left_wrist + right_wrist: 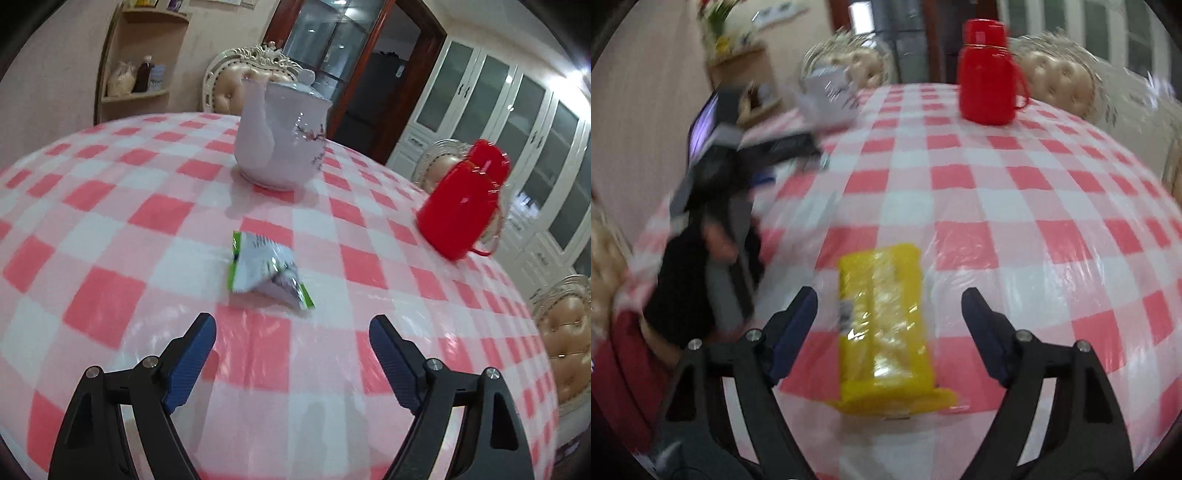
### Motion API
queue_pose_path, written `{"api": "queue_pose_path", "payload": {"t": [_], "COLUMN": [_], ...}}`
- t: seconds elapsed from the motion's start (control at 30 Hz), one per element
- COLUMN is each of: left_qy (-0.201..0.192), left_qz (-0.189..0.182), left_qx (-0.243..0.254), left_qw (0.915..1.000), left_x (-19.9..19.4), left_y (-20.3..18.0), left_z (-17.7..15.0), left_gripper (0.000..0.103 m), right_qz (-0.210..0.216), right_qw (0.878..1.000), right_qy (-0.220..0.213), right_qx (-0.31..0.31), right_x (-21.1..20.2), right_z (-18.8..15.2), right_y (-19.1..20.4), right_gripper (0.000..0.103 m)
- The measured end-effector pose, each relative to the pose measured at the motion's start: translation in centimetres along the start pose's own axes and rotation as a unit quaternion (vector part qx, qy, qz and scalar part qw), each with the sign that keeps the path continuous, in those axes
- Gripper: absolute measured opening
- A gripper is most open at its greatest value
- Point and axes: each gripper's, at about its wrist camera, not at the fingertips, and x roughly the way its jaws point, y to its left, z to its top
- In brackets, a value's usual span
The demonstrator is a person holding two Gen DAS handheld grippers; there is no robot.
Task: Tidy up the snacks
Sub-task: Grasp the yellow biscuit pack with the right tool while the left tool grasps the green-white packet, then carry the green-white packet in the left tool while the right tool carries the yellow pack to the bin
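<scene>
I am looking over a table (110, 229) under a red-and-white checked cloth with clear plastic on top.

Left view: a white teapot (281, 136) is standing at the far side, lid on, contents not visible. A red jug (461, 203) is standing to its right near the table edge, closed, contents not visible. Both are sitting well beyond the snack and not blocking it. A small white-and-green packet (267, 271) is lying crumpled on the cloth just ahead of the left gripper (291, 332), with nothing between them. I am holding that gripper wide apart and empty, above the cloth. Padded chairs (255, 77) are standing around the table; a wall shelf (136, 92) behind is carrying a bottle and bags.

Right view: a yellow pack (886, 325) is lying flat on the cloth, lengthwise between the fingers of the right gripper (888, 306). The fingers are standing wide, apart from the pack on both sides, gripping nothing. To the left, the other handheld rig with a dark-gloved hand (683, 288) is blurring across the table edge, near the pack but not touching it. The jug and teapot are sitting far back.
</scene>
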Motion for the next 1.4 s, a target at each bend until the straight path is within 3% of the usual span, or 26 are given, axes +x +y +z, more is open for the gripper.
{"api": "queue_pose_path", "payload": {"t": [0.07,0.4,0.43,0.47,0.5,0.57,0.77,0.97,1.1,1.27,1.4], "left_qy": [0.011,0.076,0.078,0.075,0.073,0.077,0.071,0.058,0.044,0.036,0.031], "left_qz": [0.011,0.065,0.064,0.062,0.061,0.051,0.038,0.009,-0.016,-0.017,-0.016], "left_qx": [0.006,0.072,0.081,0.087,0.098,0.118,0.122,0.102,0.075,0.071,0.072], "left_qw": [0.9999,0.9924,0.9916,0.9914,0.9906,0.9887,0.9893,0.993,0.9961,0.9967,0.9968], "left_x": [1.4,7.2,7.2,7.0,6.9,6.6,3.7,-2.0,-5.7,-10.0,-12.7], "left_y": [-0.3,-1.4,-1.4,-1.3,-1.3,-1.3,-0.6,0.4,1.4,2.6,3.4], "left_z": [0.9,3.7,3.6,3.6,3.6,3.4,1.4,-1.9,-3.8,-6.7,-8.3], "left_gripper": [0.086,0.085,0.08,0.068,0.04,0.04,0.04,0.04,0.04,0.041,0.041], "right_qz": [-0.015,0.006,0.006,0.006,0.006,0.006,0.0,-0.003,-0.023,-0.022,-0.016], "right_qw": [1.0,0.998,0.998,0.998,0.998,0.998,0.998,0.997,0.996,0.997,0.998], "right_qy": [0.009,0.02,0.02,0.02,0.021,0.022,0.056,0.078,0.075,0.061,0.045], "right_qx": [-0.011,0.067,0.066,0.065,0.064,0.059,0.014,-0.024,-0.036,-0.038,-0.044], "right_x": [0.4,0.7,0.7,0.7,0.7,0.6,1.4,2.3,2.5,2.3,1.9], "right_z": [-0.5,-0.3,-0.3,-0.3,-0.3,-0.3,-0.6,-1.4,-1.7,-1.9,-1.8], "right_y": [0.5,-2.6,-2.6,-2.6,-2.5,-2.5,-1.5,-0.2,-0.1,-0.1,0.2], "right_gripper": [0.082,0.082,0.082,0.082,0.082,0.082,0.084,0.084,0.084,0.083,0.053]}}
